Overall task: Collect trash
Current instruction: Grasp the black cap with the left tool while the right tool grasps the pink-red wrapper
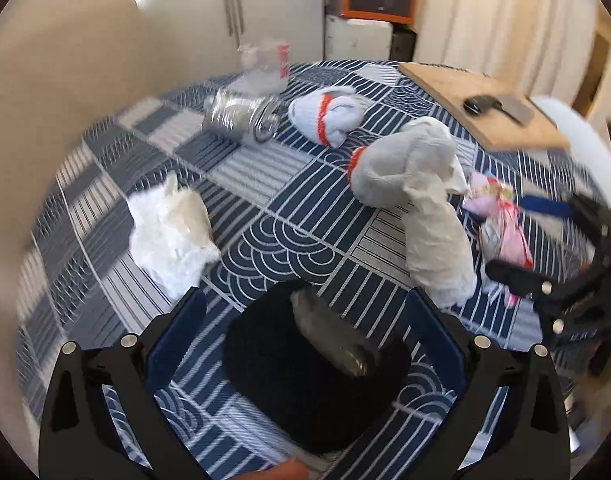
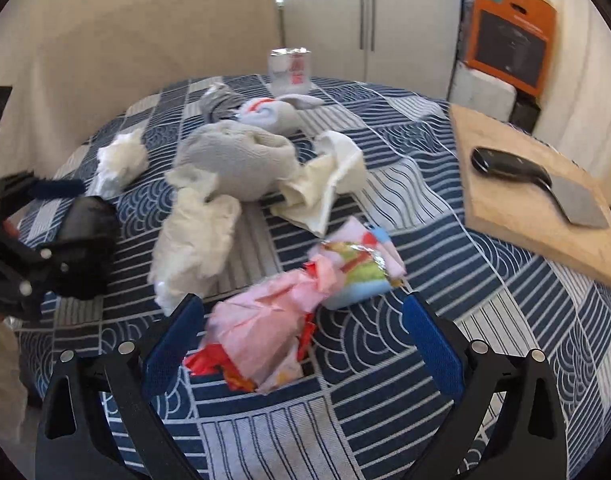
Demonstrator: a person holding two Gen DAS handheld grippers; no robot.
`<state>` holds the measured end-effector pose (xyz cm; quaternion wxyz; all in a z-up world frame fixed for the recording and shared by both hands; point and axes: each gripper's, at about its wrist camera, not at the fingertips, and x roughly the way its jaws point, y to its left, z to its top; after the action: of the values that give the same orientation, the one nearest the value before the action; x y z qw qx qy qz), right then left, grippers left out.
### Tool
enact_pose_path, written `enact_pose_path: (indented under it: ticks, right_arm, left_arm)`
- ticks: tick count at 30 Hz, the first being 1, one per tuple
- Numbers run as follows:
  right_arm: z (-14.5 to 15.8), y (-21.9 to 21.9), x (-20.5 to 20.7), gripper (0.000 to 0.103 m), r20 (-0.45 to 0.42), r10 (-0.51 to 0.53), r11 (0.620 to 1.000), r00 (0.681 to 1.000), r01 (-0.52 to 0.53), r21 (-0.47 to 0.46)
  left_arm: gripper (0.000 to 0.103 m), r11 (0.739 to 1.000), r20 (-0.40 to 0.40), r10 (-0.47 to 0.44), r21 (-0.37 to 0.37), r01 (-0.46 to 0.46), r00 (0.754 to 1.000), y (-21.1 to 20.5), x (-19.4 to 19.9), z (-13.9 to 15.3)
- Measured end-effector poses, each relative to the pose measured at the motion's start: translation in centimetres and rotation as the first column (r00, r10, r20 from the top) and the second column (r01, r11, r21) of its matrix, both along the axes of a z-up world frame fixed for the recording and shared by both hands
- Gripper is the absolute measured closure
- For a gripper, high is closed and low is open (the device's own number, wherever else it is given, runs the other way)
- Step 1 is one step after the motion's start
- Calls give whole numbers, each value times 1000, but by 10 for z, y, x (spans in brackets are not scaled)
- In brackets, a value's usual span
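Both claws are spread wide and neither holds anything. From the right wrist view, the right claw (image 2: 303, 320) hangs low over the desk (image 2: 445, 280) with a crumpled pink wrapper (image 2: 261, 332) lying between its blue pads, touching neither as far as I can tell. That wrapper reads as the piece of trash in hand, so the step looks like the approach just before a grasp. A second colourful wrapper (image 2: 353, 268) lies just beyond it, touching or nearly so.

From the left wrist view, the left claw (image 1: 305, 312) is likewise apart and frames a black cloth-like bundle (image 1: 313, 364) with a grey object on top; blur keeps me from saying what either is. A crumpled white tissue (image 1: 173, 232) sits just beside its left finger, and a longer wad of paper towel (image 1: 437, 248) lies off its right finger, leaning against a grey sock (image 1: 389, 168).

Further back are a tipped can (image 1: 241, 118), a second sock with a red band (image 1: 329, 116), and a cutting board (image 2: 541, 208) carrying a cleaver (image 2: 545, 184); board and knife are probably not trash.

Next, the right claw likely needs to settle lower so the pads bracket the wrapper's bulk, then close gently, since thin foil may slip or snag the neighbouring wrapper. No bin shows in either view.
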<state>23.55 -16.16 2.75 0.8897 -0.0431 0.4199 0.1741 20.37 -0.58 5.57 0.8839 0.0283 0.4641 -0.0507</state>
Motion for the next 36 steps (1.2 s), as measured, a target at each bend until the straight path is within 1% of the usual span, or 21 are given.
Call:
enact_pose_path:
  ticks: [1,2,4,5,6,7,9,10,12,14,16,18,20,24,32,33,36]
  right_arm:
    - [-1,-1,0,7,4,3,1000,1000,-3,-8]
    - [-1,-2,-1,7,10,13,1000,1000,-12,-15]
    - [-3,-5,-4,7,30,41,999,999,-41,-14]
    - [-6,-4,-5,7,29,51,998,998,-50,-31]
    - [-8,-3,-6,7,24,56,998,998,-55,-43]
    - [-13,0,-6,7,8,58,996,998,-57,-71]
    - [-18,2,-6,8,-2,53,994,999,-53,-97]
    - [-19,1,-5,7,-12,51,995,999,-51,-80]
    - [-21,-1,-2,7,-38,26,998,999,-28,-51]
    - [-23,-1,-1,6,-37,34,998,999,-36,-53]
    - [-23,0,-2,6,-38,36,998,999,-38,-53]
    - [-24,0,-2,6,-39,36,998,999,-38,-52]
    - [-23,1,-2,6,-39,36,998,999,-38,-52]
    - [-23,1,-2,6,-39,36,998,999,-38,-52]
    - [-22,2,-1,7,-38,39,998,999,-41,-51]
    - [-21,1,-1,9,-36,41,998,999,-43,-46]
    - [-15,-3,-7,9,-7,53,999,999,-53,-9]
  left_arm:
    - [6,1000,7,4,-11,-4,1000,2,0,-3]
    - [6,1000,19,7,-3,-7,1000,2,-1,-5]
    - [6,999,82,19,43,-23,996,2,-8,-9]
    - [6,997,104,21,66,-28,994,1,-12,-11]
    - [6,997,113,15,78,-24,993,0,-13,-13]
    - [6,997,119,3,73,-12,993,0,-15,-16]
    - [5,999,102,16,44,-20,995,4,-14,-19]
    - [5,999,75,32,6,-33,997,8,-14,-20]
    - [5,999,40,33,-31,-31,999,14,-14,-22]
    - [5,998,30,38,-45,-37,999,16,-16,-24]
    - [4,999,36,9,-48,-8,999,15,-20,-26]
    - [4,997,21,-7,-73,8,1000,15,-20,-33]
    - [4,998,44,-12,-62,15,999,13,-22,-36]
    - [4,999,56,-38,6,38,998,4,-23,-40]
    - [4,999,55,-35,0,35,998,6,-21,-40]
    - [4,999,55,-33,-2,33,998,6,-21,-40]
    - [5,999,61,-33,-20,34,998,7,-22,-39]
